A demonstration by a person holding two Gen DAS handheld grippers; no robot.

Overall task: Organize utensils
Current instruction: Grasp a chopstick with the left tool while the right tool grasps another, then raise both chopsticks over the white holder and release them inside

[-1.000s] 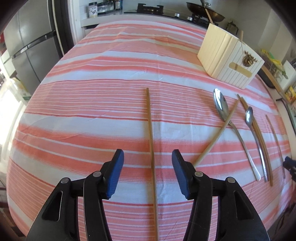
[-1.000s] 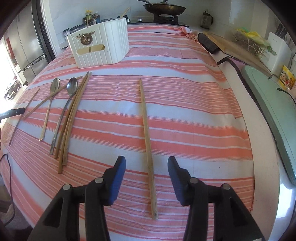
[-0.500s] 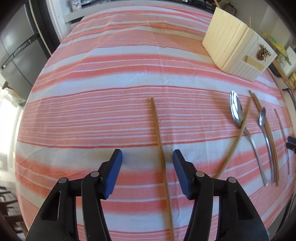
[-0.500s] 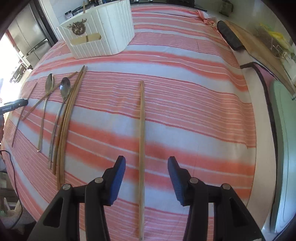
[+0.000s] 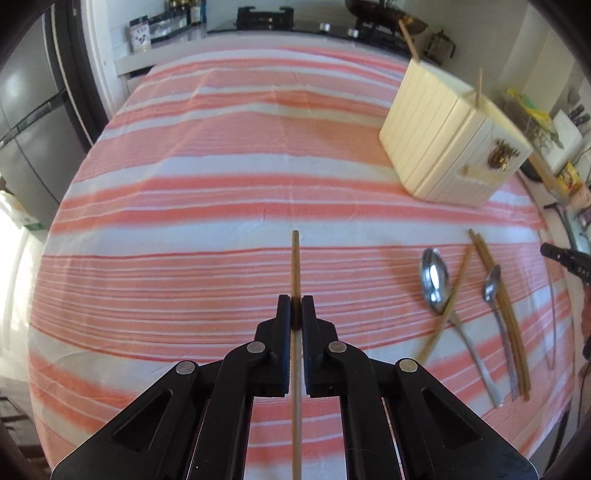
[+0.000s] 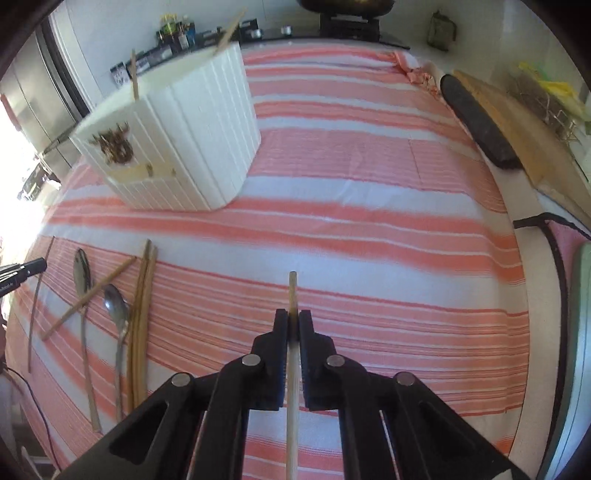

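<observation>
My left gripper (image 5: 295, 306) is shut on a wooden chopstick (image 5: 295, 258) that points forward, lifted above the striped cloth. My right gripper (image 6: 293, 320) is shut on another wooden chopstick (image 6: 292, 291), also lifted. A white ribbed utensil holder (image 5: 447, 140) stands at the back right in the left wrist view and at the back left in the right wrist view (image 6: 177, 140), with sticks in it. Two metal spoons (image 5: 436, 280) (image 6: 114, 306) and several chopsticks (image 6: 142, 314) lie on the cloth between the grippers.
The table is covered with a pink and white striped cloth (image 5: 221, 177). A wooden board and dark roll (image 6: 480, 122) lie at the right edge. A stove with a pan (image 5: 373, 11) is behind. A fridge (image 5: 29, 122) stands at the left.
Both grippers have closed on their chopsticks and lifted them off the cloth. Both views have moved closer to the white holder.
</observation>
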